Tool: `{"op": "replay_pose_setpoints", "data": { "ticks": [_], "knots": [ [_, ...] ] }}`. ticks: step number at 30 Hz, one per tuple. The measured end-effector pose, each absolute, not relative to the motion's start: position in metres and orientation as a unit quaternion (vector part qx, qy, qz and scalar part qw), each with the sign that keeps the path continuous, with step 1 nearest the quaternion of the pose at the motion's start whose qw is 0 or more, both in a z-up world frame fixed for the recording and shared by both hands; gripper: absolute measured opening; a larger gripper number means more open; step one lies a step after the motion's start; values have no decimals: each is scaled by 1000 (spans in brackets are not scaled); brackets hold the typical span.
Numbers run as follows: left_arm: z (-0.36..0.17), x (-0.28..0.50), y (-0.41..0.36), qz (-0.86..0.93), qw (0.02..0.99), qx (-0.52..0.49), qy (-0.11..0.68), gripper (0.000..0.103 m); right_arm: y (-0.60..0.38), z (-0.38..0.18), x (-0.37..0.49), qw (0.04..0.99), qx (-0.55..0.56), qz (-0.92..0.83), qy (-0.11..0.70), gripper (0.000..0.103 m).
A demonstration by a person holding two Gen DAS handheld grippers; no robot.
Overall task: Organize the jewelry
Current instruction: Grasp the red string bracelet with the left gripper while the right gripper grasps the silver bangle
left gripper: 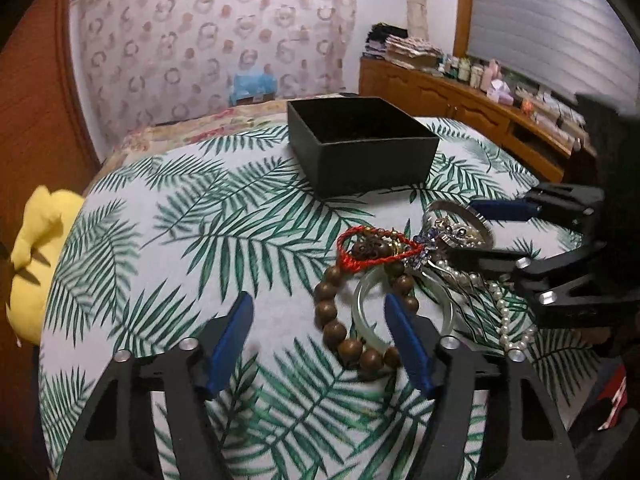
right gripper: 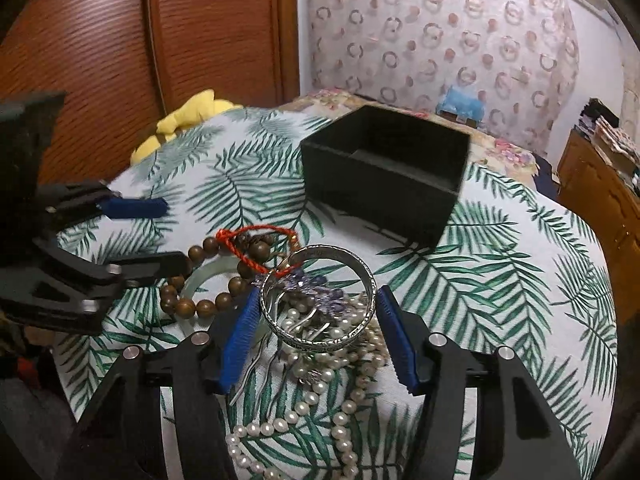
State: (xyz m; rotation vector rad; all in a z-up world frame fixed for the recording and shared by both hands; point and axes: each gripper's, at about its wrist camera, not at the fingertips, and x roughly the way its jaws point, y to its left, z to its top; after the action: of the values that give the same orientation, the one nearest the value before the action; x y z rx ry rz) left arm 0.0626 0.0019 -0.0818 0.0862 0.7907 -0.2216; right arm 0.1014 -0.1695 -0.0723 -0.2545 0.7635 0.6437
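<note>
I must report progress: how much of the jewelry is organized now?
Done: nothing; the black box looks empty. In hand: the right tool brackets the silver bangle, not visibly gripping. Left: wooden bead bracelet, red cord, pearl necklace and jade bangle lie on the cloth.

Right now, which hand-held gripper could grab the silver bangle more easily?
Right. The right hand-held gripper has the silver bangle between its open fingers; the left hand-held gripper straddles the wooden bead bracelet.

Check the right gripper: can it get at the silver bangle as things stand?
Probably yes. The right gripper is open, with the silver bangle already between its pads and nothing lying over it. The pearls and hairpin tangled beneath might lift with it.
</note>
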Motion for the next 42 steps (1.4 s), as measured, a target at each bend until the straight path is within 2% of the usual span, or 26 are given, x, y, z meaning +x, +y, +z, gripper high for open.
{"op": "replay_pose_setpoints", "data": {
  "ticks": [6,9,11,15,18,19,23,42],
  "knots": [
    [-83,77,-15,-121,912,81,383,57,-188,-60,98,878,-109,302,355,61],
    [-83,83,-22,-120,911,101,382,50,-192,-59,97,880,-107,298,354,61],
    [-84,86,-27,-117,910,113,380,43,-193,-60,97,881,-107,296,355,61],
    [-87,91,-36,-118,907,138,380,34,-195,-64,98,880,-105,293,359,61],
    [-88,92,-36,-126,906,132,382,21,-197,-66,100,879,-108,291,363,61],
    [-87,93,-36,-127,906,132,381,12,-197,-66,100,879,-109,289,364,61],
    [-85,96,-33,-140,905,116,384,3,-198,-63,101,880,-114,287,362,61],
    [-37,106,-5,-146,923,53,353,1,-195,-44,116,883,-123,284,352,61]
  ]
}}
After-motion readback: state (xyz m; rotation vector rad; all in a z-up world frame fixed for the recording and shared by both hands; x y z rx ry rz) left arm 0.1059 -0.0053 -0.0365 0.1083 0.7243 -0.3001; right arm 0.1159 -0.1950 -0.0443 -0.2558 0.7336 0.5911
